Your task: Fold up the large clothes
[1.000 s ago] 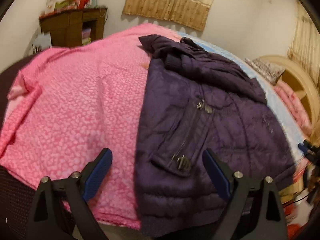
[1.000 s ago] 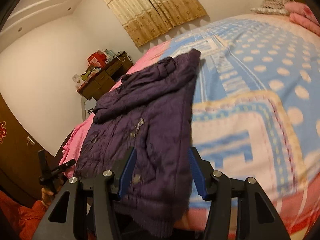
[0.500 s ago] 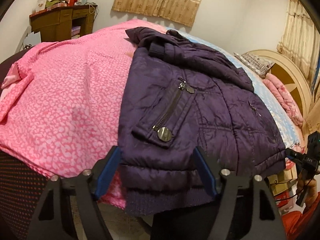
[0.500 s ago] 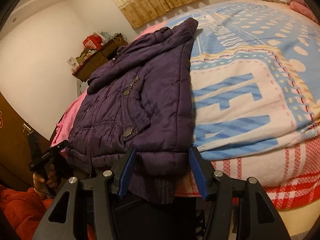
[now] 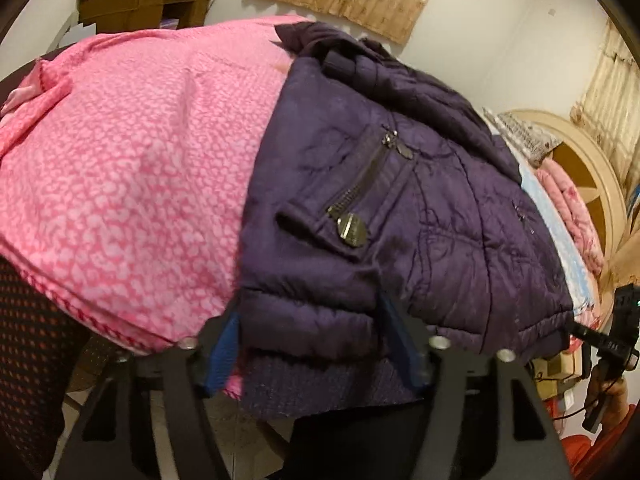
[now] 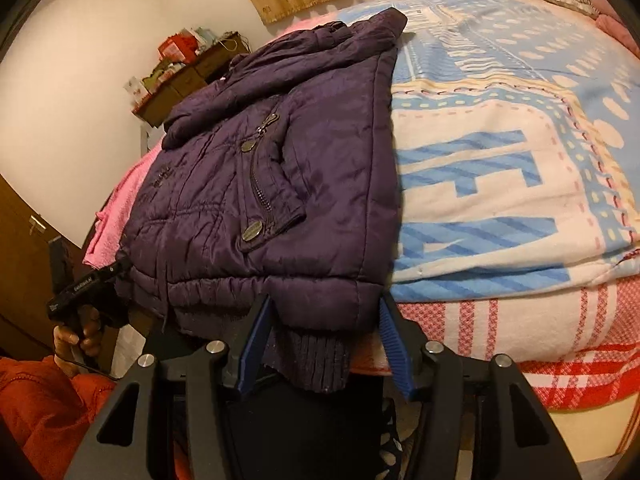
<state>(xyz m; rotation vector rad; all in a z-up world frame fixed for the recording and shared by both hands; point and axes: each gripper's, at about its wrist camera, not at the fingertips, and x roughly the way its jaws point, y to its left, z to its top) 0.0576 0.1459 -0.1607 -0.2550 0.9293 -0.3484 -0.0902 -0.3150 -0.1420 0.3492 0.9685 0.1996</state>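
Note:
A dark purple padded jacket (image 5: 400, 208) lies on the bed with its ribbed hem hanging over the near edge; it also shows in the right wrist view (image 6: 288, 184). My left gripper (image 5: 316, 344) is open, its blue-padded fingers on either side of the jacket's left hem corner. My right gripper (image 6: 324, 344) is open, its fingers on either side of the right hem corner. Neither jaw pair has closed on the cloth. The right gripper also shows in the left wrist view (image 5: 608, 344), and the left gripper in the right wrist view (image 6: 80, 284).
A pink patterned blanket (image 5: 132, 176) covers the bed left of the jacket. A blue and white blanket (image 6: 500, 152) covers the right side. A wooden dresser (image 5: 132, 4) stands by the far wall. A round headboard (image 5: 580, 168) and pillows are at the right.
Both grippers have moved forward and down to the jacket's hem, which now sits between each pair of fingers. The left jaws have narrowed somewhat.

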